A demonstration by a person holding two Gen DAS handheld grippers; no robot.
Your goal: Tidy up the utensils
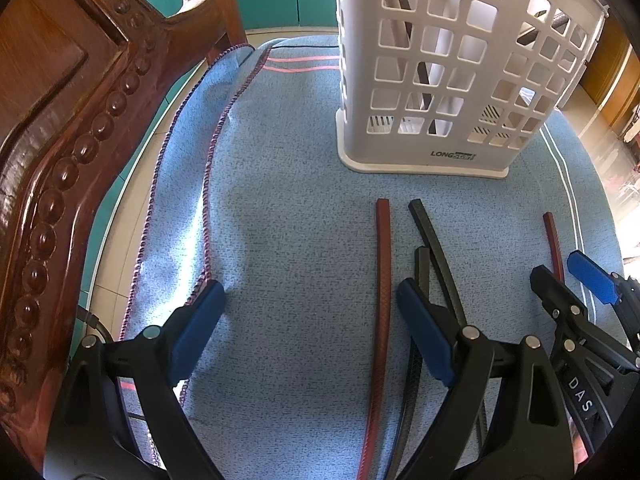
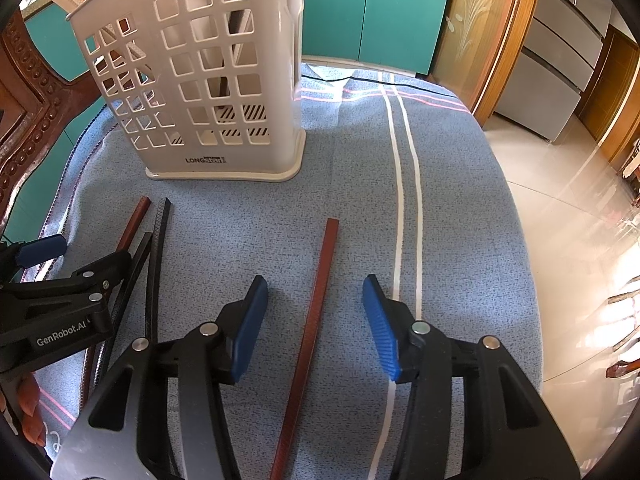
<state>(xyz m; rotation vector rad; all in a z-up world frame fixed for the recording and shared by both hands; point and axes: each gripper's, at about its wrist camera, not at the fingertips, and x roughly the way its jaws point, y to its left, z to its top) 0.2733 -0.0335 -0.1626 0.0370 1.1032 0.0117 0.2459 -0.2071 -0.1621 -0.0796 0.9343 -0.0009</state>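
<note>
Chopsticks [image 1: 382, 280]: two red, two black on cloth [image 1: 280, 220].

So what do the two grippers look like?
Both are black plastic linkage frames with silver pivot pins and blue ribbed pads. The left gripper bears white "GenRobot.AI" lettering on its side; the right gripper shows "DAS" lettering.

This is a home, most likely a dining or kitchen area. A carved wooden chair [image 1: 72, 128] stands beside a tabletop draped in a blue woven cloth [image 2: 460, 208]. Teal cabinet doors [image 2: 384, 12] line the far wall, next to a wood-framed frosted glass panel [image 2: 476, 28]. The polished tile floor [image 2: 568, 208] gleams in daylight.
</note>
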